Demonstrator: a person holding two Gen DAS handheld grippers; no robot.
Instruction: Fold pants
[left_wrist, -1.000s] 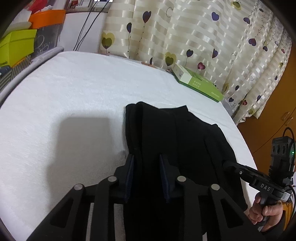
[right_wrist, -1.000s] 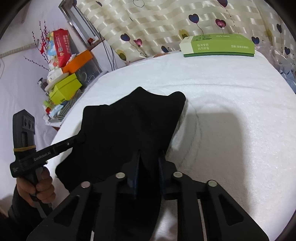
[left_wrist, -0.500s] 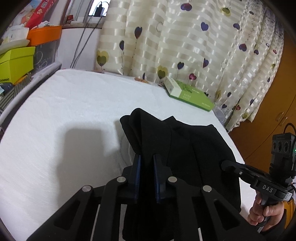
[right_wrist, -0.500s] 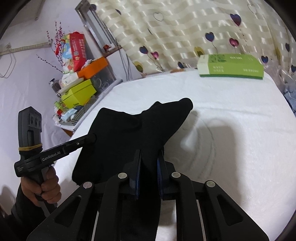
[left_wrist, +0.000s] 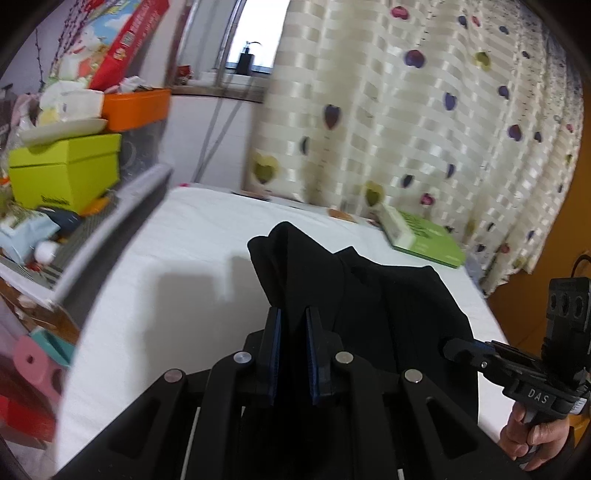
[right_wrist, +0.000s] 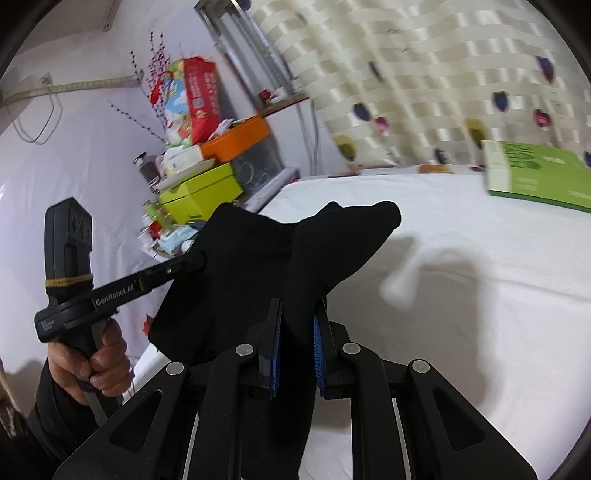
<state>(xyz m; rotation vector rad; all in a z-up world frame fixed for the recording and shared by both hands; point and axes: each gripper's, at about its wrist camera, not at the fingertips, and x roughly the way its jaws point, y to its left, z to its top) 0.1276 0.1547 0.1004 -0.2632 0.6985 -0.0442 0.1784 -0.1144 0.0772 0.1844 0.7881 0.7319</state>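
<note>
While the left wrist view looks across the bed (left_wrist: 177, 258), the left gripper (left_wrist: 293, 350) has its blue-padded fingers (left_wrist: 274, 347) closed to a narrow gap on a bunched fold of the black pants (left_wrist: 388, 314). The cloth stands up ahead of the jaws and hangs clear of the white sheet, out from the bed's near edge. At lower right the right gripper (left_wrist: 448, 347), held in a hand (left_wrist: 532, 439), meets the other side of the same cloth. A green box (left_wrist: 424, 240) lies at the far right corner of the bed, beside the curtain (left_wrist: 406, 129). Risk: the fold held is thick and only its edge sits between the pads, so a quick swing may pull layers out unevenly.

Seen from the right wrist view, the right gripper (right_wrist: 297, 336) is likewise nearly closed on a hanging fold of pants (right_wrist: 258, 266), cloth filling the gap. The left gripper (right_wrist: 199, 260), in a hand (right_wrist: 92, 362), pinches the opposite corner, and the cloth spans between the two above the near left edge. Risk: if the two grips come down at different heights or spacings, the pants probably land skewed or creased. Boxes (right_wrist: 199, 192) crowd that left side, so a wide sweep could snag them.
</note>
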